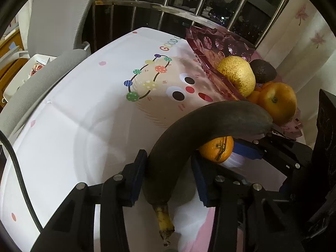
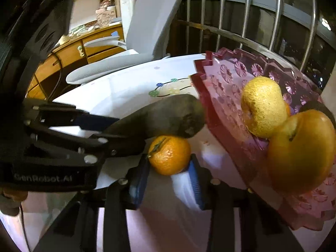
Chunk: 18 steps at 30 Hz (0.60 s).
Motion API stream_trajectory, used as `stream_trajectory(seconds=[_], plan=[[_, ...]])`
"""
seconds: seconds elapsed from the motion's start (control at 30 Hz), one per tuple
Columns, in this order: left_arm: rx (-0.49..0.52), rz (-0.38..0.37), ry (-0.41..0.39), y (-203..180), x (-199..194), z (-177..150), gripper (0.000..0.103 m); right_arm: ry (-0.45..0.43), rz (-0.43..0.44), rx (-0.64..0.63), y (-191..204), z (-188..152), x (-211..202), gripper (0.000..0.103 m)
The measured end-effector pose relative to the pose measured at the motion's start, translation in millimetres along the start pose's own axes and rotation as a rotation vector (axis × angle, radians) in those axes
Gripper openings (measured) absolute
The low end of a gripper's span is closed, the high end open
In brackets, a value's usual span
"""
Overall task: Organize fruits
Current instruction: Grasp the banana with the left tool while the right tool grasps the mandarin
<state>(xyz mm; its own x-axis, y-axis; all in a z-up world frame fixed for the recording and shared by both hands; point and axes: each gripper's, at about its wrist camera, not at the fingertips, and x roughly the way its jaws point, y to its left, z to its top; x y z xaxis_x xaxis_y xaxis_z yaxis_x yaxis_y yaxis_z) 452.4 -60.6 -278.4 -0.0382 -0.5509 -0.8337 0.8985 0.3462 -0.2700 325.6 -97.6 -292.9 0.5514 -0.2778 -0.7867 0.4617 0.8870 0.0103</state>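
A blackened banana (image 1: 168,145) with a yellow stem curves across the white tablecloth (image 1: 84,126). My left gripper (image 1: 168,157) is shut on its middle, blue pads against both sides. The banana's tip (image 2: 178,115) arches over a small tangerine (image 2: 169,155), which sits at the tips of my right gripper (image 2: 169,161); both its pads touch the fruit. Just right stands a pink glass bowl (image 2: 226,71) holding a yellow citrus (image 2: 260,105), a large orange (image 2: 300,151) and a dark avocado (image 1: 262,71).
A grey office chair (image 1: 58,21) stands behind the table's far left edge. Metal window bars (image 1: 168,0) run along the back. A wooden cabinet (image 2: 69,52) is at the far left. A black cable (image 1: 19,178) hangs by the left edge.
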Motion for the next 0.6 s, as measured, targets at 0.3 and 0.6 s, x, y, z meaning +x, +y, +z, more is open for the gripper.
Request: stream_trajectory(seconds=[0.3,0.6], plan=[[-0.083,0.049,-0.043,-2,-10,-15,0.036,0.01,0.006,-0.01,-2,-3,-5,0.036],[-0.218,0.103,-0.123,-8,-30,-51,0.029,0.023,0.017,-0.031,-2,-23,-23,0.036]])
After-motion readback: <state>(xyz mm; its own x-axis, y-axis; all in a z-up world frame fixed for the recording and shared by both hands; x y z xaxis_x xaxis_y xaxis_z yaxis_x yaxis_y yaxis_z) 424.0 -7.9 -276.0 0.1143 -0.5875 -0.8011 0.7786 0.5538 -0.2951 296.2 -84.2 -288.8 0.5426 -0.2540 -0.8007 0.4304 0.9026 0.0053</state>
